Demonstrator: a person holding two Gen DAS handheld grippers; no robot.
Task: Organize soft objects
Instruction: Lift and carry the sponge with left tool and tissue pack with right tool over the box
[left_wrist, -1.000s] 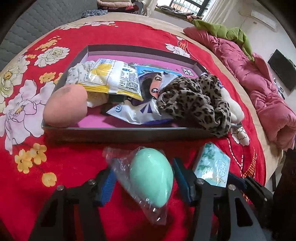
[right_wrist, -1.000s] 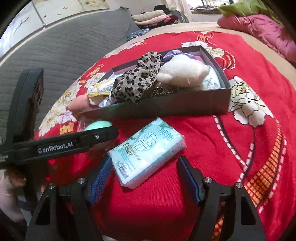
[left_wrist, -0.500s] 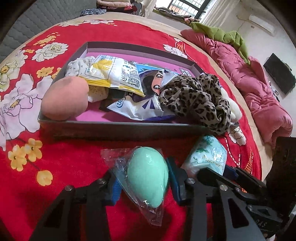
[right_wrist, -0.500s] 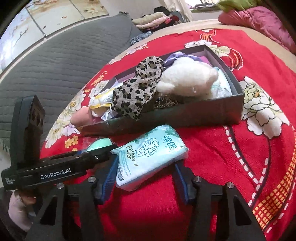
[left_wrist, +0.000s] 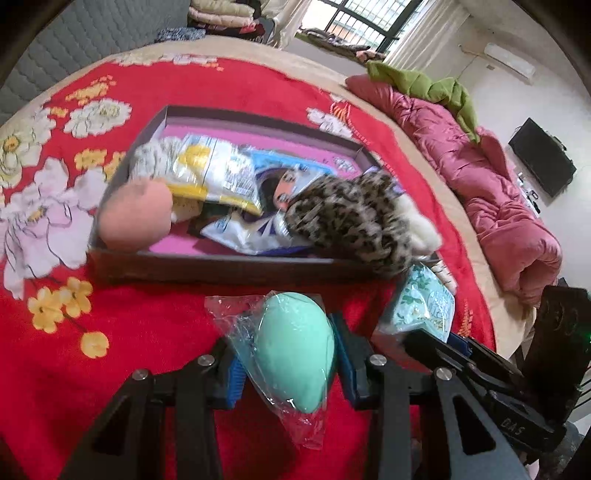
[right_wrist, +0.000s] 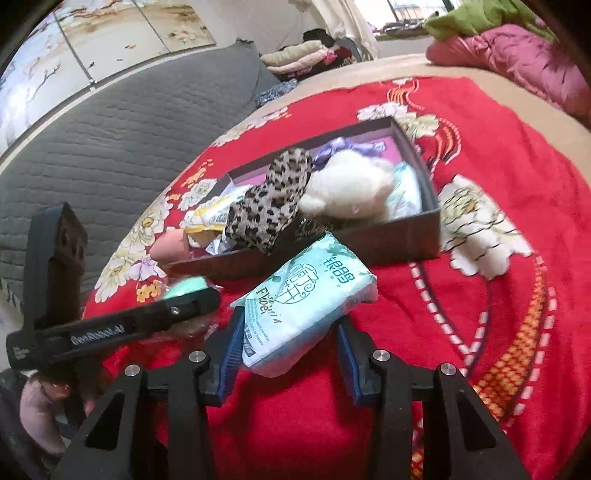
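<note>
Both pickups underway: my left gripper (left_wrist: 286, 363) has its jaws clamped on the bagged green egg sponge (left_wrist: 295, 347), and my right gripper's (right_wrist: 288, 349) jaws are closing onto the tissue pack (right_wrist: 306, 299), just near of the box (left_wrist: 229, 264). Next, I reckon: lift both over its near wall.

Bed under red floral blanket (left_wrist: 147, 325), shallow dark box (left_wrist: 229, 267) on it, pink quilt (left_wrist: 509, 206) bunched at far edge
</note>
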